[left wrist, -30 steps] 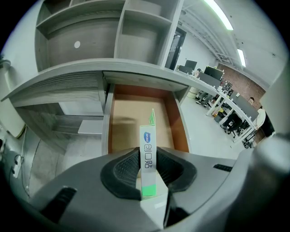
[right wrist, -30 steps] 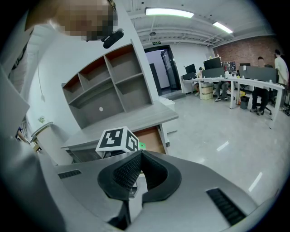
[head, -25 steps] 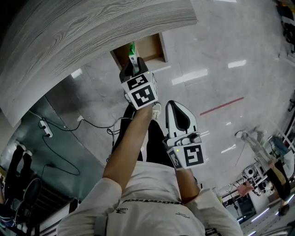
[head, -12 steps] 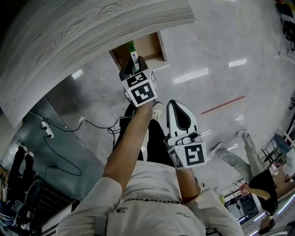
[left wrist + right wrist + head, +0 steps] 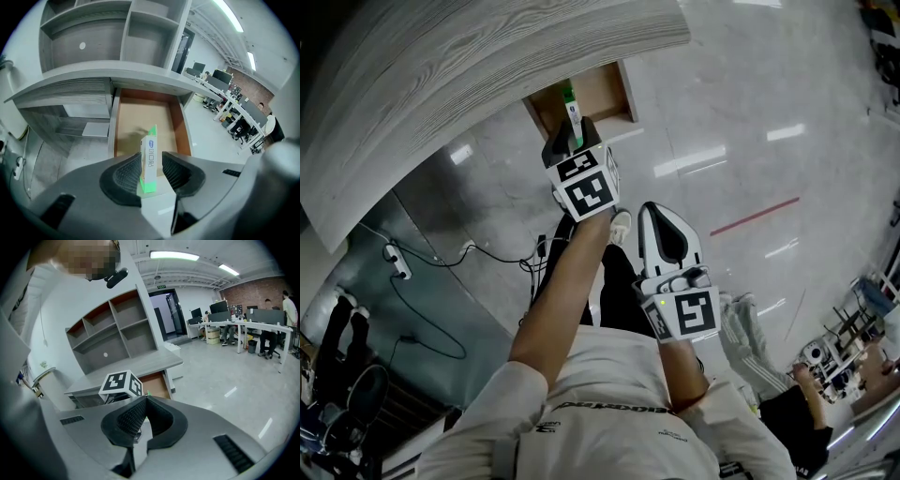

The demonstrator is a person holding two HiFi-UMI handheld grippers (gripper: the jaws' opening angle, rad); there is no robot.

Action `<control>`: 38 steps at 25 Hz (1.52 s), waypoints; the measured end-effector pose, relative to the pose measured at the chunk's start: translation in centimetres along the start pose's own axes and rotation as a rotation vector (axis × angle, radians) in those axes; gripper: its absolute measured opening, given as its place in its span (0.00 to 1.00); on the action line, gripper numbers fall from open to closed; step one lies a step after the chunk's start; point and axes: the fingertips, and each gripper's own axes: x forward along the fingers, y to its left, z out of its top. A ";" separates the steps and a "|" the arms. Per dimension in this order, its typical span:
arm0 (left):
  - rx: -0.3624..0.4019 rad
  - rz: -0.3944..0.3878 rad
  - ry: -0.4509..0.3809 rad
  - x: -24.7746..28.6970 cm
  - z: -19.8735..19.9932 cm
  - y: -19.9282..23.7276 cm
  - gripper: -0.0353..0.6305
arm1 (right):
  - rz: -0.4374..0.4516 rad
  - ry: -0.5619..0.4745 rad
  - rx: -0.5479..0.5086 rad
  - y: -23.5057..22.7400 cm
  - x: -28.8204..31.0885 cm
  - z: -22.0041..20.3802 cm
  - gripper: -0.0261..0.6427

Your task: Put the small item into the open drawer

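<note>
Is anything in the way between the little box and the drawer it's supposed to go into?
No, nothing that shows. The little box stands between the left gripper's jaws, which are opening, right above the open drawer. Only the drawer's brown bottom shows beneath it. The right gripper hangs back, shut and empty.

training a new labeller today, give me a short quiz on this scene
1. Multiple choice: what stands between the pads of the left gripper? A) a small white and green box B) a pen C) nothing
2. True or false: the drawer is pushed shut.
3. Fill in: the right gripper holds ____.

Key
1. A. The box stands upright between the jaws, which are opening, above the drawer.
2. False. The drawer is pulled out, and its brown floor shows.
3. Nothing. Its jaws are together with no thing between them.
</note>
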 end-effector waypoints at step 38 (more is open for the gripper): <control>0.276 -0.094 -0.366 -32.7 5.5 -11.9 0.08 | 0.181 -0.250 -0.164 3.3 -21.4 11.1 0.08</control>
